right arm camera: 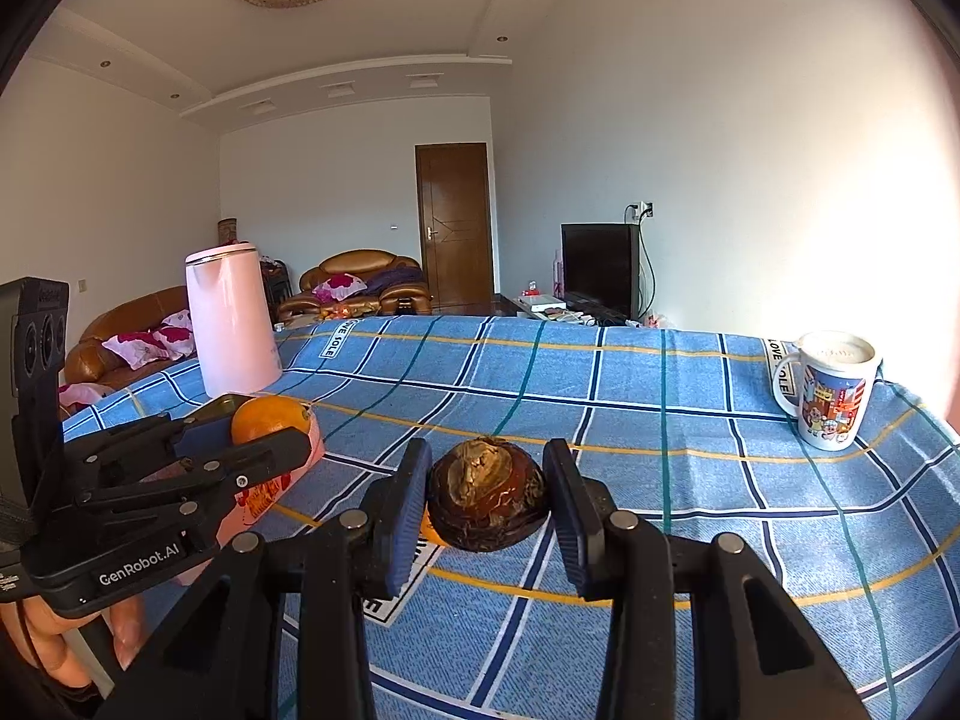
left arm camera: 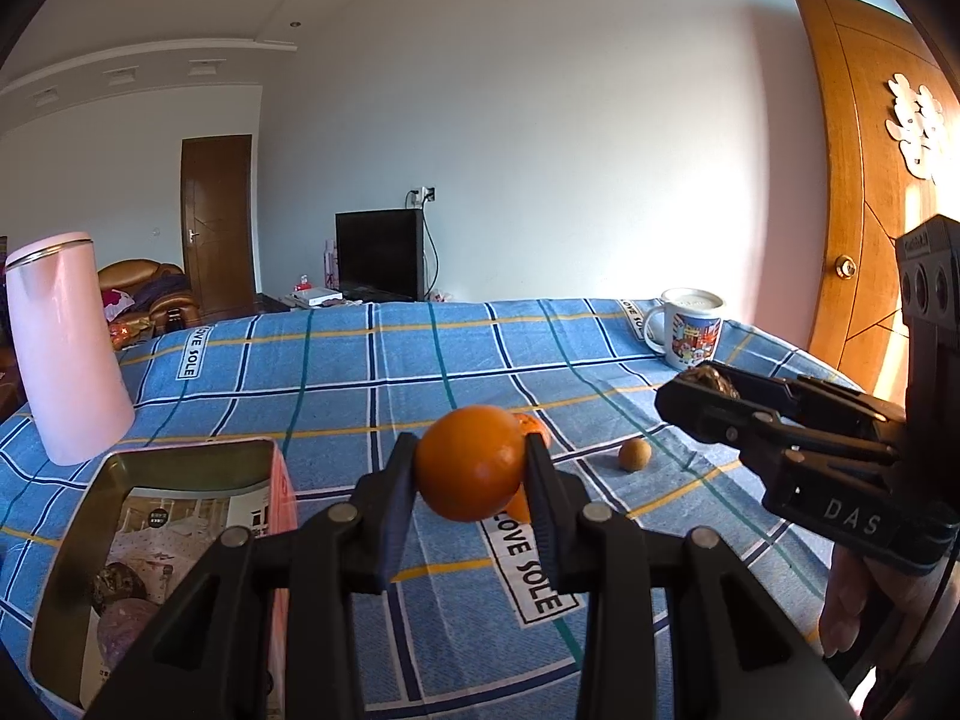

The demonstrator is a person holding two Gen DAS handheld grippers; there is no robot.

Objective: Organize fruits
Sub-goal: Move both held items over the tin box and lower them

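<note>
**Hand-held grippers each carry a fruit**

The left hand-held gripper pinches an orange, the right hand-held gripper a brown fruit, both lifted above the counter, probably bound for the open tin alongside.

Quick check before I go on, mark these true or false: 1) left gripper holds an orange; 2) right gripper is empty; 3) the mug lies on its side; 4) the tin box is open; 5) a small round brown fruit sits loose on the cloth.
1) The left gripper holds an orange. True.
2) The right gripper is empty. False: it is closed on a dark brown fruit.
3) The mug lies on its side. False: it stands upright on the blue checked cloth.
4) The tin box is open. True: it has no lid on and its inside shows.
5) A small round brown fruit sits loose on the cloth. True.
</note>
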